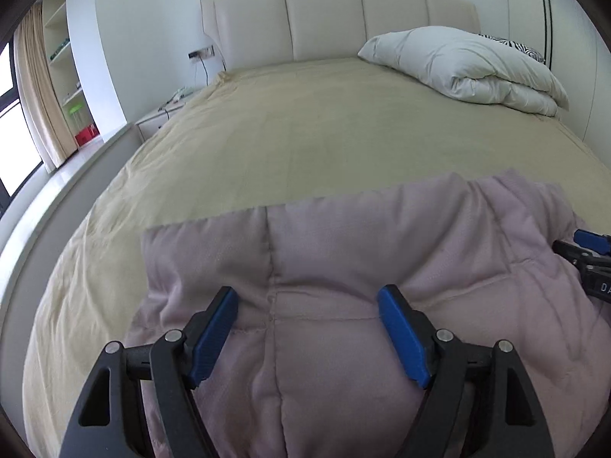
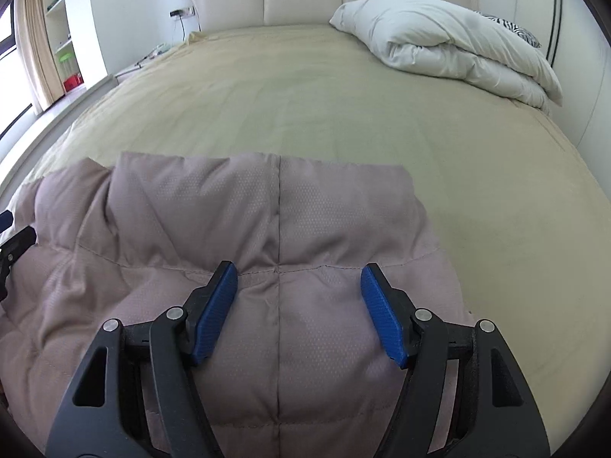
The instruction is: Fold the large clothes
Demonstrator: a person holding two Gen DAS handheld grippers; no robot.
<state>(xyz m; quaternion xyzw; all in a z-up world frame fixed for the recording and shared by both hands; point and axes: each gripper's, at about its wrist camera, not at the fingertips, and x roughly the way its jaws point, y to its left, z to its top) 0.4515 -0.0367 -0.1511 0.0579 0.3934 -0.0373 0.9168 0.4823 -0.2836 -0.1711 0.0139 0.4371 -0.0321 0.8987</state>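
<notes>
A pale pink quilted padded garment (image 1: 343,259) lies folded on the near part of the bed; it also shows in the right wrist view (image 2: 236,221). My left gripper (image 1: 307,301) is open and empty, its blue pads hovering just above the garment's left half. My right gripper (image 2: 299,280) is open and empty above the garment's right half. The right gripper's tip shows at the right edge of the left wrist view (image 1: 590,252). The left gripper's tip shows at the left edge of the right wrist view (image 2: 13,244).
The bed has a beige sheet (image 1: 305,133) and a cream padded headboard (image 1: 336,19). A folded white duvet (image 1: 469,65) lies at the far right with a zebra-print pillow (image 1: 523,47) behind it. A nightstand (image 1: 164,114), shelves (image 1: 68,76) and a curtained window stand to the left.
</notes>
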